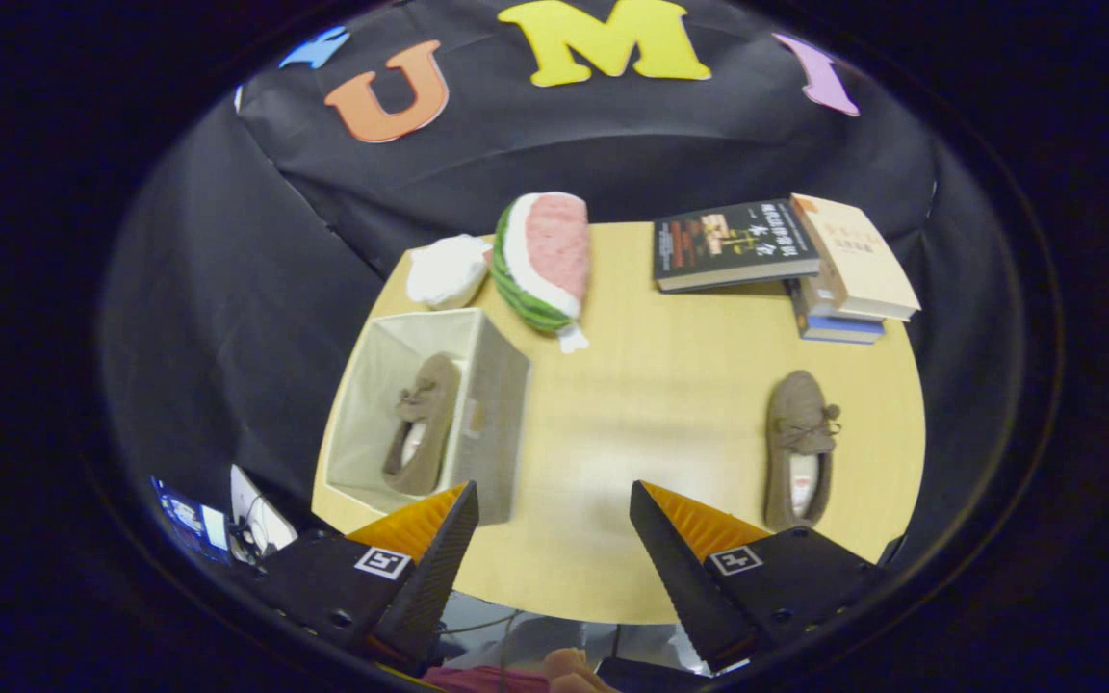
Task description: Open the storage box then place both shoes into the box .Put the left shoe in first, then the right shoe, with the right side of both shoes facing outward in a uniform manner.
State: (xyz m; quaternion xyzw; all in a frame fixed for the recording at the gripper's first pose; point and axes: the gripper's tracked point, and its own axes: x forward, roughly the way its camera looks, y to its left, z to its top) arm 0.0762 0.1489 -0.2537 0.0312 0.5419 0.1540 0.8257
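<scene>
**With one shoe boxed, the second waits on the desk: handling notes**

While the hand-held gripper [550, 539] hangs above the near edge of the desk [651, 404], its fingers stand wide apart with nothing between them.

Box [502, 385]: open, fabric-sided, on the desk ahead of the near-side finger. Walls look soft; a push on the rim would likely flex or slide it.

First shoe [423, 423]: inside the box, lying along its length, toe away from the gripper. That step reads as done.

Second shoe [798, 448]: on bare desk, well apart from the box, just ahead of the other finger. Toe points away, opening and heel toward the gripper, small bow on the upper.

Handling, as judged: a soft suede-like moccasin, light, with a collapsible upper. Matte surface should grip well, little slip risk. Not fragile. A pinch across the toe would crush it and let it droop. Better hold: one finger inside the opening, one outside, on the side wall near the heel, or across the heel where the sole stiffens it. Avoid the bow.

Also on the desk, far side: watermelon plush [545, 260], white plush [447, 271], books [786, 255]. None lie between shoe and box.
</scene>
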